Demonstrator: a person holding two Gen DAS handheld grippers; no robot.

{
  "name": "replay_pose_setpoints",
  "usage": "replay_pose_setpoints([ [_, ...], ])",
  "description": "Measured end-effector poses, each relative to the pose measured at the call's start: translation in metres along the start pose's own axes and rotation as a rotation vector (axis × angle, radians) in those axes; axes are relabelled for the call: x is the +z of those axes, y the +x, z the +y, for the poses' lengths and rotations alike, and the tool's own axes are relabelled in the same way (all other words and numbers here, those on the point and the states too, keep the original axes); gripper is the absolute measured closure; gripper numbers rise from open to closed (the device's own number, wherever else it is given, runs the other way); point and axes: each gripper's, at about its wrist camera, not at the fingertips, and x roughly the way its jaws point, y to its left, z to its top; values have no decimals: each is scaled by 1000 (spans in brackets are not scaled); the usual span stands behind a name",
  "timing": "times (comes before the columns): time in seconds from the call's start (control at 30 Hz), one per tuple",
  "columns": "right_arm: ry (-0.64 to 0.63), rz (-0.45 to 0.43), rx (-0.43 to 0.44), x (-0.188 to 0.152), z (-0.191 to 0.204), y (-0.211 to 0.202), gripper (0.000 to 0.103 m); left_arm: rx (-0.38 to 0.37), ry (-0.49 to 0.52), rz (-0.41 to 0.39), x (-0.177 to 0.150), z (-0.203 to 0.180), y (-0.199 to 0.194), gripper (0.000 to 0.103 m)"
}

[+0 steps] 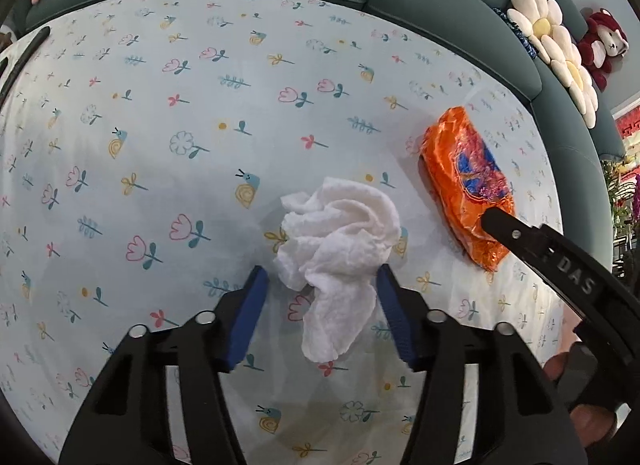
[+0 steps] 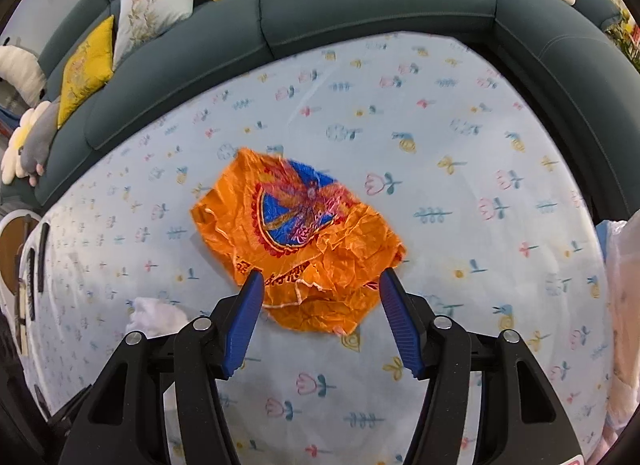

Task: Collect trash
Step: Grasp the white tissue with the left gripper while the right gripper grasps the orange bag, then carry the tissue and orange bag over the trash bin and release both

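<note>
My left tool (image 1: 322,279) is spread wide, with the crumpled white tissue (image 1: 338,235) lying between its blue pads (image 1: 250,319). The tissue's lower tail reaches back between the fingers; whether the pads touch it, I cannot tell. The tissue rests on the surface (image 1: 160,145), which is covered by a pale blue floral cloth.

My right tool (image 2: 320,279) is also spread, its fingertips set over the near edge of the crinkled orange wrapper (image 2: 304,237). The wrapper lies flat on the cloth, to the right of the tissue and well apart from it.

Both tools point toward the far side, angled down at the surface.

The left wrist view shows my right tool (image 1: 492,219) entering from the right, its tip over the wrapper (image 1: 466,181). The right wrist view shows the tissue (image 2: 158,319) only partly, near left, behind the tool's finger. A dark green sofa (image 2: 360,13) borders the far edge.
</note>
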Motion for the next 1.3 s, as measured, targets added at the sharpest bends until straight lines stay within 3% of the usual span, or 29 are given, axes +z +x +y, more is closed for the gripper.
replay_pose_setpoints([
  [0.13,2,17,11,-4,2,11,64,-1,23,-1,-1,-3,1,78],
  [0.23,-16,9,8,-5,2,12,68,-1,23,3,-2,-6,2,84],
  [0.33,-34,12,14,-8,3,11,73,4,11,2,-5,-8,-1,87],
  [0.37,-39,12,18,-9,2,10,82,5,4,-1,-6,-7,-3,87],
  [0.4,-41,15,29,-11,2,8,85,7,-5,-5,-7,-8,-5,88],
  [0.57,-67,8,40,-25,2,-11,89,-1,-11,-25,-16,-17,-26,89],
  [0.87,-44,-69,88,-32,-20,-72,90,-29,24,-92,-30,-58,-79,89],
  [1.3,7,-306,156,-33,-84,-218,90,-105,189,-222,-66,-167,-182,89],
])
